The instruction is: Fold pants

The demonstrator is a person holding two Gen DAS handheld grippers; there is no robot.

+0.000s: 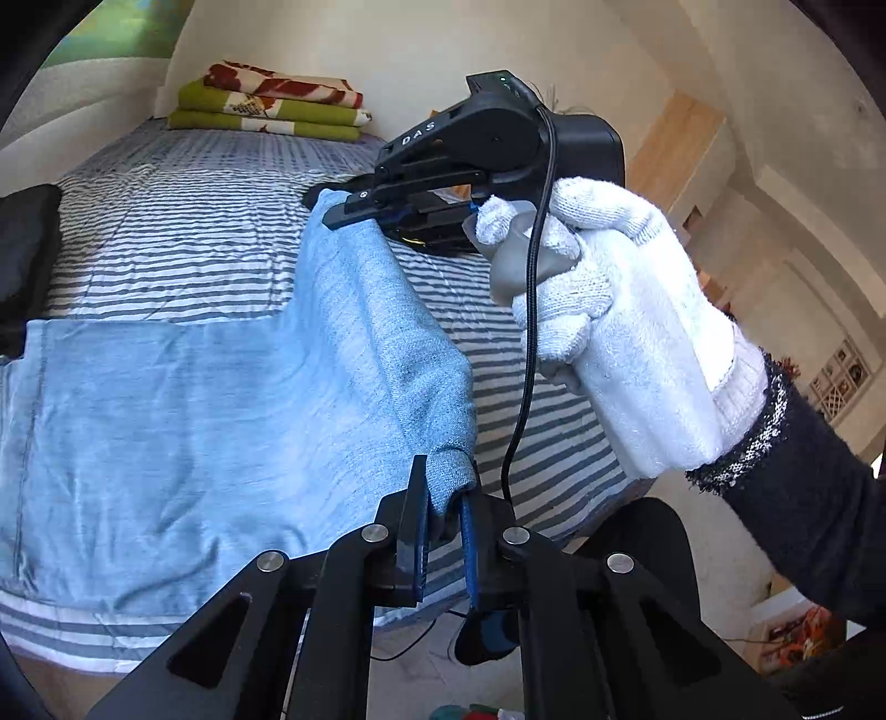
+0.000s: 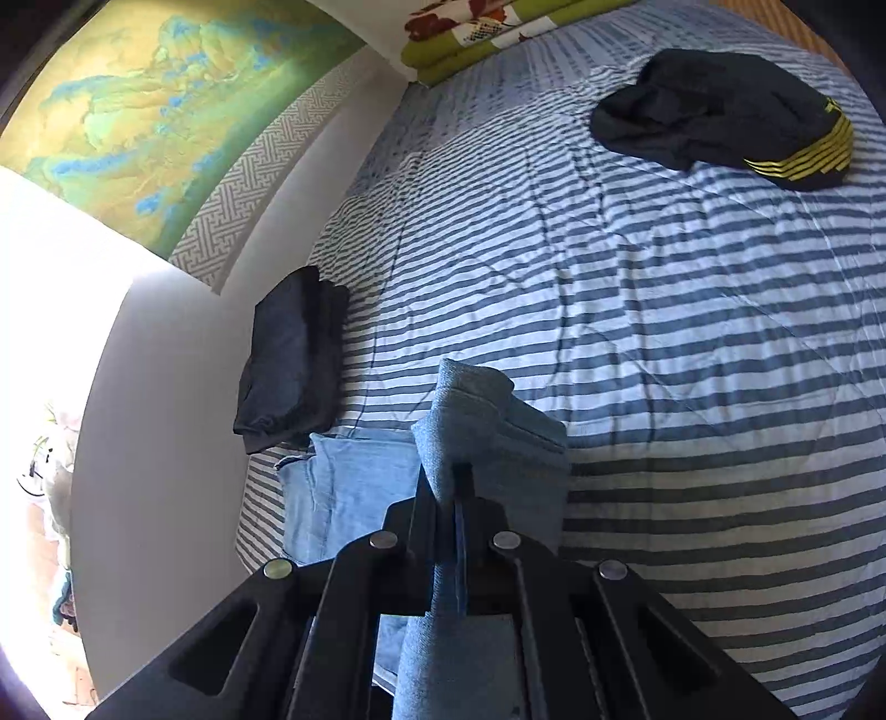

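Though unseen leftward, black garment point(image 2: 720, 116) rightward.

Bright daylight; blown-out glare left in right view; fisheye edges dark

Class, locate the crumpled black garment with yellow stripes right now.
In the right wrist view, the black garment with yellow stripes lies crumpled at upper right on the striped bedspread, just right of the folded green blankets.

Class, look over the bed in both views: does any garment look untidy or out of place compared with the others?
Yes: the black garment with yellow stripes lies crumpled in a heap on the striped bedcover, while the dark folded clothes near the wall sit stacked neatly.
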